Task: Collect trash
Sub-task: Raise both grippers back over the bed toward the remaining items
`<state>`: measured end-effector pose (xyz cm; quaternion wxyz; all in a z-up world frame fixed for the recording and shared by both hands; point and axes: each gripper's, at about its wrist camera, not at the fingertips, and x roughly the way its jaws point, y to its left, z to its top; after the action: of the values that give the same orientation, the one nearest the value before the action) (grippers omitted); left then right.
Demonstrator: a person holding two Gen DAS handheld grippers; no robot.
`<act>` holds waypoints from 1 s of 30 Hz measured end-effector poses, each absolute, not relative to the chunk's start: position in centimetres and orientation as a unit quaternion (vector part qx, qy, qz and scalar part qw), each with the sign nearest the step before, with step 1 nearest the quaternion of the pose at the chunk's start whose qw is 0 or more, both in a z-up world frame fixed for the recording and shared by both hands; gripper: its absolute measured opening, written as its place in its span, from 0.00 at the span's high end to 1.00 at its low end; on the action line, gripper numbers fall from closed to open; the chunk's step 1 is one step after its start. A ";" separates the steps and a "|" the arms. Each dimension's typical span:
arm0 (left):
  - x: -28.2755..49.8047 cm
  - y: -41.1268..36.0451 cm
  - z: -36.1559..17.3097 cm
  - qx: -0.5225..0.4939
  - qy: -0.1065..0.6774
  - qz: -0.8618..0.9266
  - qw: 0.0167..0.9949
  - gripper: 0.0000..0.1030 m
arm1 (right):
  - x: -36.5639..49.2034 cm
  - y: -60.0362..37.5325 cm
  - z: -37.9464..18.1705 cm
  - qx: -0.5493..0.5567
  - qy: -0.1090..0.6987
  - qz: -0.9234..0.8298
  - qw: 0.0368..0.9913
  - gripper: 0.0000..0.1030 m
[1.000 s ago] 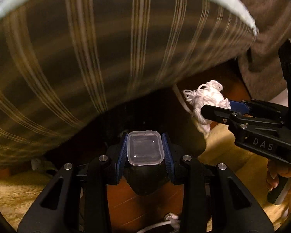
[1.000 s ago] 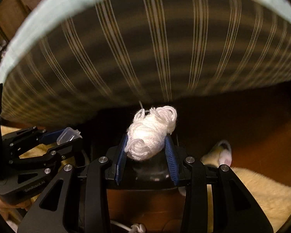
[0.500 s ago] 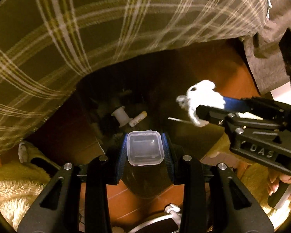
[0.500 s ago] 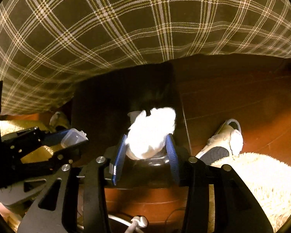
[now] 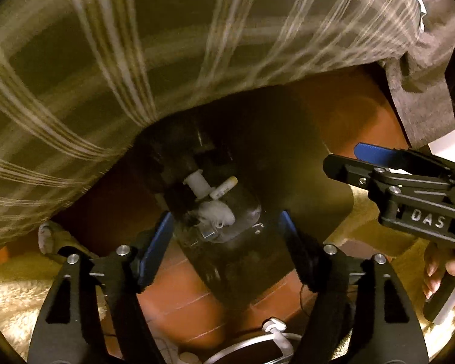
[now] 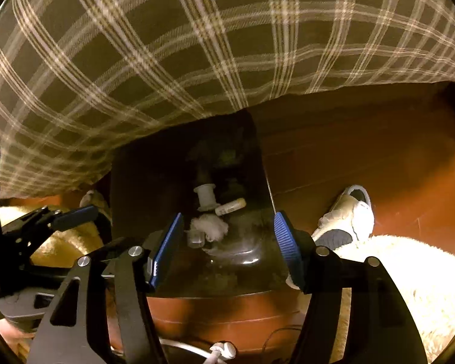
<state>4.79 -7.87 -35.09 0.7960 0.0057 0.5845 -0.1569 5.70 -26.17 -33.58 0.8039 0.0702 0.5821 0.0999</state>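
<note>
Both claws, left (image 5: 226, 233) and right (image 6: 227, 236), hang wide and empty over the dark bin (image 6: 136, 182); its rim seems low, so swinging away could tip it.

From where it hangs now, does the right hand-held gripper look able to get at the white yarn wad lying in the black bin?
Probably yes. The right hand-held gripper hangs open and empty right over the black bin, whose mouth is uncovered, and the white yarn wad lies on top of the other trash between its fingers' line.
</note>
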 end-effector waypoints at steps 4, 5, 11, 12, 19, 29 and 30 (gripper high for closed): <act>4.2 -7.1 -31.3 0.010 0.559 -0.150 0.815 0.24 | 5.3 -26.9 -30.6 0.082 0.549 0.098 0.826 0.35; 4.0 -6.9 -29.9 0.014 0.548 -0.147 0.823 0.23 | 5.2 -26.9 -29.7 0.082 0.539 0.097 0.832 0.32; 3.1 -5.2 -22.5 0.026 0.484 -0.142 0.863 0.11 | 4.7 -27.8 -21.4 0.084 0.450 0.105 0.883 0.24; 3.1 -4.8 -21.0 0.024 0.472 -0.141 0.870 0.10 | 4.7 -28.0 -19.7 0.084 0.430 0.105 0.893 0.22; 5.5 -1.9 -13.9 0.006 0.410 -0.121 0.904 0.08 | 6.8 -28.2 -11.8 0.077 0.352 0.110 0.926 0.16; 11.9 1.0 -10.1 -0.020 0.383 -0.096 0.919 0.08 | 14.2 -24.9 -8.6 0.062 0.342 0.126 0.929 0.16; 12.7 1.2 -9.9 -0.024 0.380 -0.096 0.919 0.08 | 14.7 -24.7 -8.4 0.059 0.342 0.127 0.929 0.16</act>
<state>12.72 1.16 -9.88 0.9195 -0.0242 0.3803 -0.0963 14.72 -24.71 -8.44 0.9293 0.0594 0.3416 0.1275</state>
